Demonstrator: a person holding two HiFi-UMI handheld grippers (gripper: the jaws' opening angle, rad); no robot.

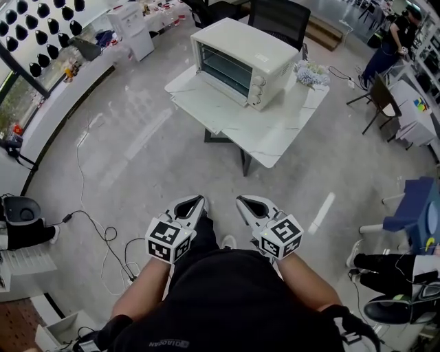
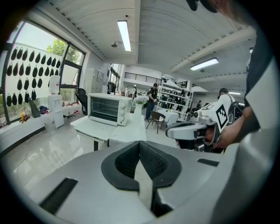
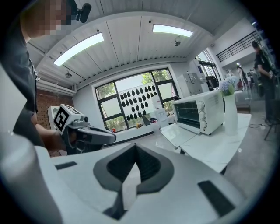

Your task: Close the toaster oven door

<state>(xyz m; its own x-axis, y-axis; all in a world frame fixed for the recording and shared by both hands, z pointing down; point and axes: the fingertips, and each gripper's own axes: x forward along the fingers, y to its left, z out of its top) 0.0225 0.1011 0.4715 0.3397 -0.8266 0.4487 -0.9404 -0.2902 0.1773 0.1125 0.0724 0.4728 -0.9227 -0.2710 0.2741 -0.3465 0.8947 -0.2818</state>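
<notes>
A cream toaster oven (image 1: pixel 240 58) stands on a white marble table (image 1: pixel 275 134) far ahead of me. Its front shows dark glass and wire racks; a flat white slab (image 1: pixel 196 100) lies level just before it, and I cannot tell whether that is the lowered door. Both grippers hang close to my body, well short of the table. My left gripper (image 1: pixel 197 201) is shut with nothing in it, and so is my right gripper (image 1: pixel 242 200). The oven (image 2: pixel 109 108) shows small in the left gripper view, and the oven (image 3: pixel 199 114) also in the right gripper view.
A vase of pale flowers (image 1: pixel 311 74) stands on the table right of the oven. A black chair (image 1: pixel 278 20) is behind it. Cables (image 1: pixel 103 234) trail over the glossy floor at left. A person (image 1: pixel 392 41) and a folding chair (image 1: pixel 381 103) are at back right.
</notes>
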